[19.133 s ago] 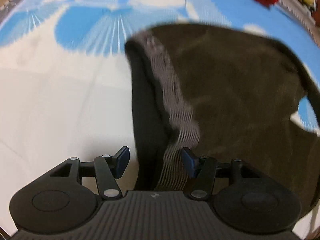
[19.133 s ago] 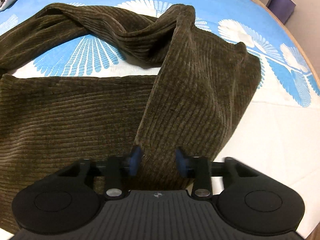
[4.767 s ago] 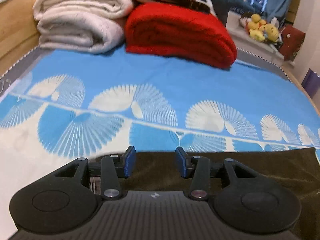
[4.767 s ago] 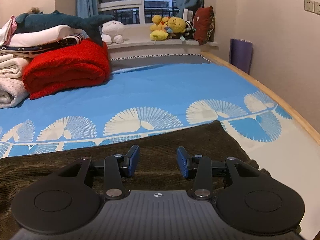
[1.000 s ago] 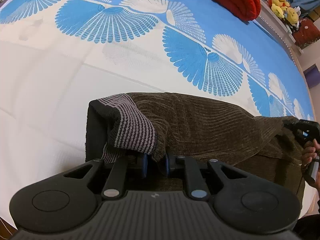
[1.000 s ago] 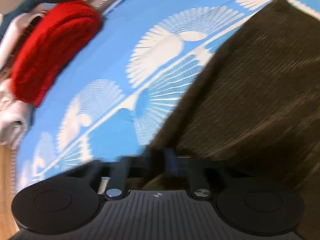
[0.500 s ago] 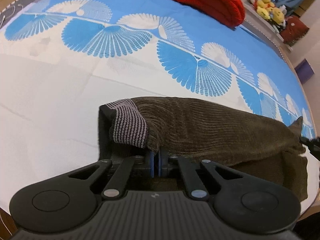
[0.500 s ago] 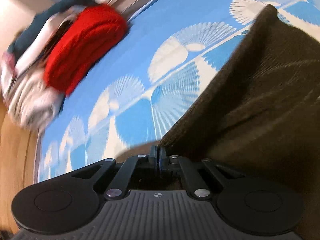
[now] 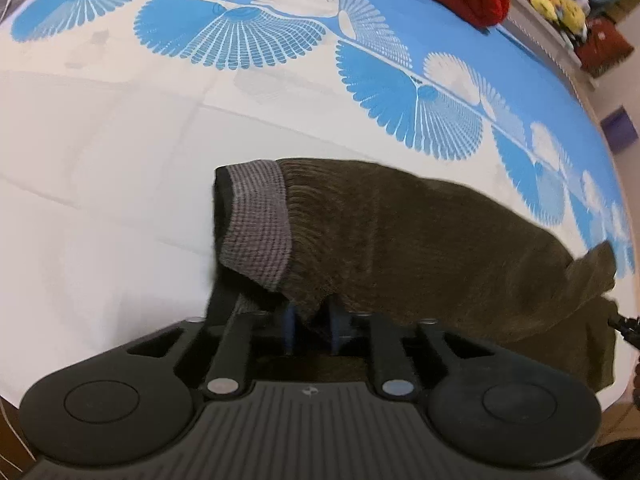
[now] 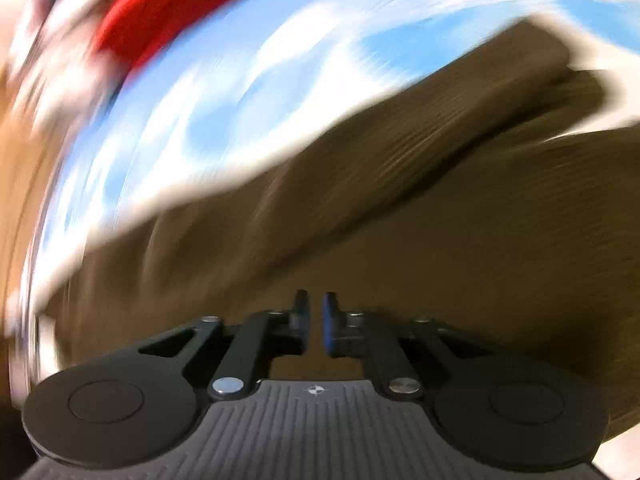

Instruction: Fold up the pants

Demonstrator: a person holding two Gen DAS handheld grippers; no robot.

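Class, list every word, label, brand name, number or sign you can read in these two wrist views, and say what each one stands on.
No readable words or numbers in either view.
Left gripper: a small round emblem on its body, no letters.
Right gripper: the same kind of emblem, no letters.
Pants: no label showing.
Bedsheet: fan pattern only, no text.

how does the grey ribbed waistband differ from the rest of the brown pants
The grey ribbed waistband is a narrow knit strip with fine ribs; the brown corduroy pants body is a broad panel with coarser cords. The waistband sits at the left end of the fold, curling over the edge; the brown body stretches right toward a corner that sticks up. Both lie on the blue and white bedsheet as one folded garment.
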